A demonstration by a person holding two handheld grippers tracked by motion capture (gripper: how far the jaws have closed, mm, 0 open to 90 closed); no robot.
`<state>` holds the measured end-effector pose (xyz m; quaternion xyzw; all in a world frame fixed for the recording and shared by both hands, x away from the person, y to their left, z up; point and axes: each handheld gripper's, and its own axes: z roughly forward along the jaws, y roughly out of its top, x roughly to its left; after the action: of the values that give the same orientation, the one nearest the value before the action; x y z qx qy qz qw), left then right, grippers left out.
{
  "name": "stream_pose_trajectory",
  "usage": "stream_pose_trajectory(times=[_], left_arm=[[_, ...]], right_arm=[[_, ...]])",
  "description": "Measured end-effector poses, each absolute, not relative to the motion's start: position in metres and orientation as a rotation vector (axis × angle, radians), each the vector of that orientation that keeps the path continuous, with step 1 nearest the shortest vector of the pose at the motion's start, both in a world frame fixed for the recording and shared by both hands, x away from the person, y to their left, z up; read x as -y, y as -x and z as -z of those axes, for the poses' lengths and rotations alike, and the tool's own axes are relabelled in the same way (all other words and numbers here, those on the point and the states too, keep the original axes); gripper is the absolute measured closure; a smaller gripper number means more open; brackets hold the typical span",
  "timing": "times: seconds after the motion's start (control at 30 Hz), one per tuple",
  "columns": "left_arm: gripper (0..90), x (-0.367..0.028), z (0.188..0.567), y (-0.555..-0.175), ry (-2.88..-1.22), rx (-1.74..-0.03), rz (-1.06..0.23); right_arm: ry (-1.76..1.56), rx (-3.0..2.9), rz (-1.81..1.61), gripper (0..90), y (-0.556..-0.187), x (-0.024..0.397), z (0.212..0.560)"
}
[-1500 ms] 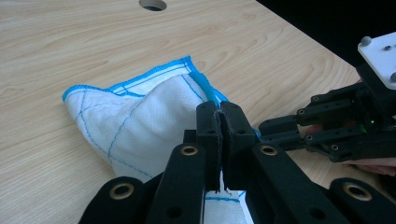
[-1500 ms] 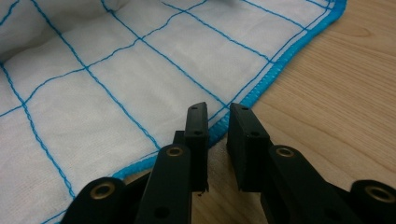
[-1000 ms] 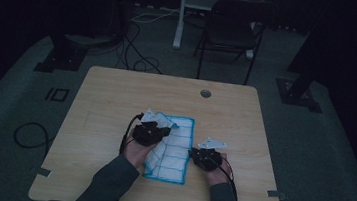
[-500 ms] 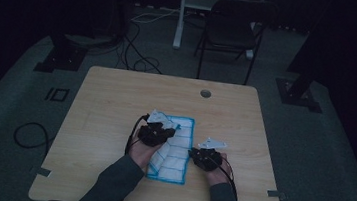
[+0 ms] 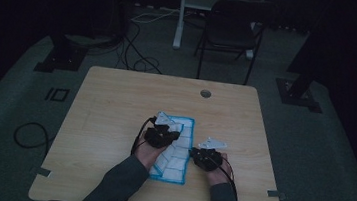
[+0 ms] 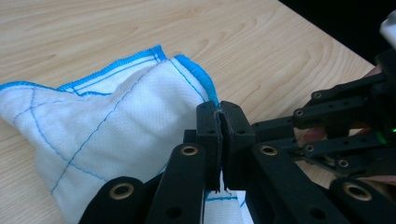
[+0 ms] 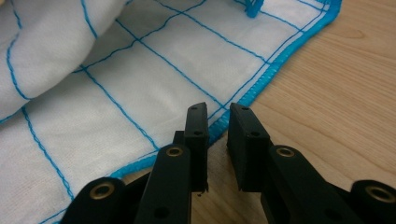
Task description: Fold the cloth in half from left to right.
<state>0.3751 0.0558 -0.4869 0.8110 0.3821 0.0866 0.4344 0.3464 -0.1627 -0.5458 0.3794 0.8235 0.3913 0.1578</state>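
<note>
Cloth (image 5: 177, 153) lies lengthwise on the table (image 5: 116, 104), its corner pinched in the clenched left gripper (image 6: 219, 116), its blue hem just ahead of the released right gripper (image 7: 217, 114).

A light wooden rectangular table (image 5: 113, 124) has a small round grommet hole (image 5: 206, 93) near its far edge. Beyond it stands a dark folding chair (image 5: 231, 33), with black cables (image 5: 136, 51) on the floor to the left.

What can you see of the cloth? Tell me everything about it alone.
The cloth is white woven fabric with a bright blue stitched hem and a grid of thin blue lines. It lies on the table, partly folded, one layer lifted over the flat part. The left gripper is shut on its hemmed corner; the right gripper sits at its edge, jaws slightly apart, not pinching.
</note>
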Motion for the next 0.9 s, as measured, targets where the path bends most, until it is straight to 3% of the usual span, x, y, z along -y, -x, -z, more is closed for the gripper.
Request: stream_pose_trajectory(times=[0.17,0.77,0.9], left_arm=[[87.9,-0.048,0.49,-0.376,-2.041,-0.943,-0.214],[87.6,-0.02,0.517,-0.381,-2.134,-0.958,-0.16],[81.9,-0.02,0.525,-0.384,-2.151,-0.968,-0.123]], right_arm=[[-1.099,-2.355,-1.108,82.4,-0.348,0.165,0.547],[-1.121,-2.331,-1.09,80.9,-0.349,0.168,0.547],[-1.121,-2.331,-1.089,80.7,-0.348,0.168,0.547]])
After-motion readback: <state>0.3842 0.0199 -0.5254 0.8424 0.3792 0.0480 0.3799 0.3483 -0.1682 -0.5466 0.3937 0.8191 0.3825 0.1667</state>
